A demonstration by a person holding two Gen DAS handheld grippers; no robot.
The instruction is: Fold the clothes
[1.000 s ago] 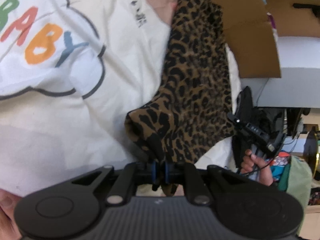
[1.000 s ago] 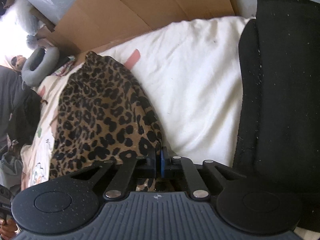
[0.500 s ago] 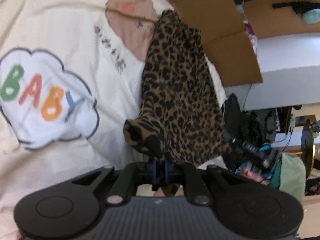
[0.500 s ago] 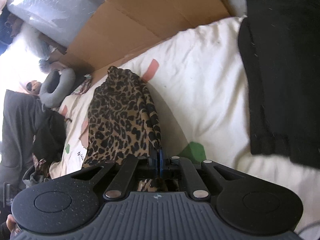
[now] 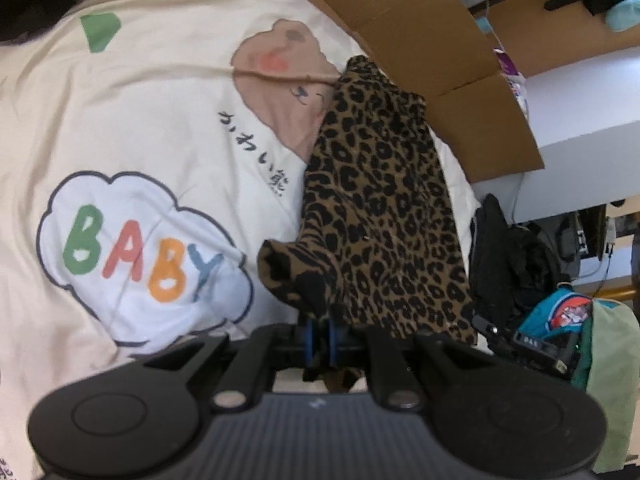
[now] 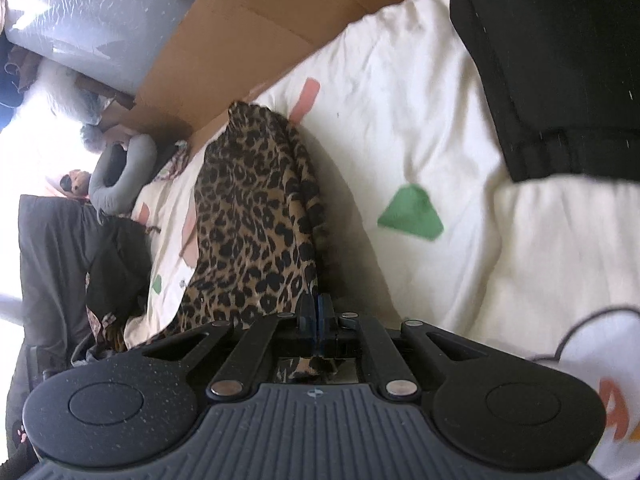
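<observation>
Soft matt leopard-print cloth (image 5: 380, 208), cream printed cotton bedcover (image 5: 160, 128) (slightly creased), plain brown cardboard (image 5: 452, 80), matt black plastic tongs (image 5: 320, 330)

Right gripper (image 6: 316, 320) clamped tight on leopard-print garment (image 6: 256, 216), fabric edge pinched between blue pads. Garment stretched away over cream printed bedsheet (image 6: 400, 128). Black garment (image 6: 560, 60) far right. Cardboard (image 6: 260, 32) beyond; grey neck pillow (image 6: 120, 176) far left.

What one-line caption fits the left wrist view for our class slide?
Left tongs shut on a leopard-print garment, lifting its near edge above a cream blanket printed "BABY".
</observation>
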